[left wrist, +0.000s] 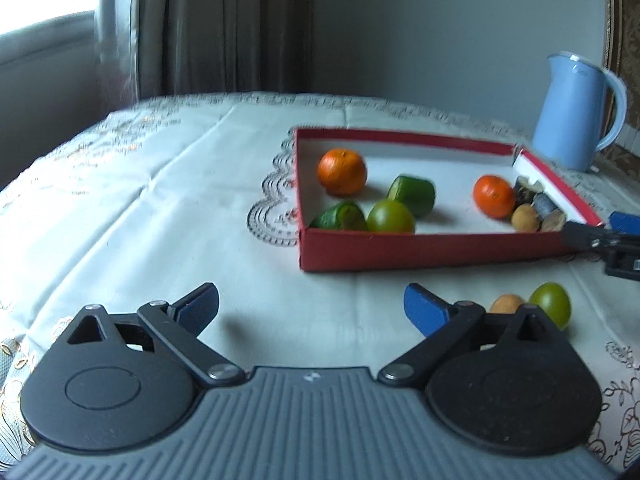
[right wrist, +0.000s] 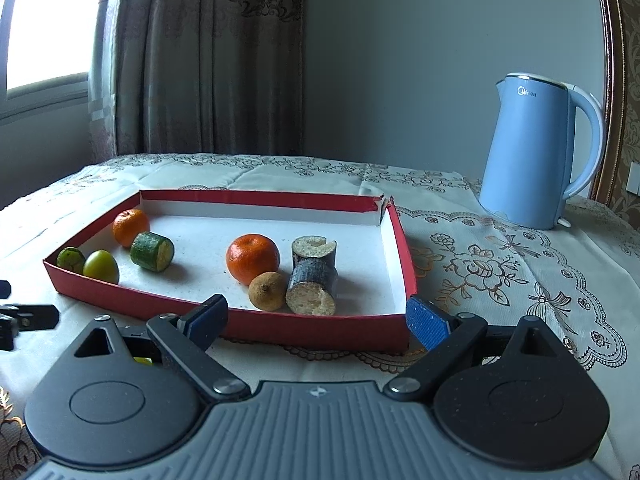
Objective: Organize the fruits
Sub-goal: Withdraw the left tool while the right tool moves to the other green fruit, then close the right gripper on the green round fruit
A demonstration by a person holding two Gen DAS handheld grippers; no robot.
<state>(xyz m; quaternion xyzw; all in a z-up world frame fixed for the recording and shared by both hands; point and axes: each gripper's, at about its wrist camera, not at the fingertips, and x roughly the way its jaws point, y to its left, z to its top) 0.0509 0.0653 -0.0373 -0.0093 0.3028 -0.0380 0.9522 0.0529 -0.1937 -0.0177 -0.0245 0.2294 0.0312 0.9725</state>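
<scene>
A red shallow box (left wrist: 420,248) (right wrist: 312,330) holds two oranges (left wrist: 342,171) (right wrist: 252,258), two green cucumber pieces (left wrist: 412,195) (right wrist: 152,251), a green round fruit (left wrist: 391,217) (right wrist: 101,266), a small brown fruit (left wrist: 525,218) (right wrist: 267,291) and dark sugarcane pieces (left wrist: 546,204) (right wrist: 314,280). On the cloth in front of the box lie a green fruit (left wrist: 551,305) and a small tan fruit (left wrist: 506,303). My left gripper (left wrist: 312,308) is open and empty above the cloth, left of those two fruits. My right gripper (right wrist: 318,320) is open and empty at the box's near wall.
A blue electric kettle (left wrist: 576,114) (right wrist: 538,152) stands at the back right of the table. The embroidered tablecloth (left wrist: 160,200) (right wrist: 500,272) covers the table. Curtains and a wall are behind. The right gripper shows at the right edge of the left wrist view (left wrist: 608,240).
</scene>
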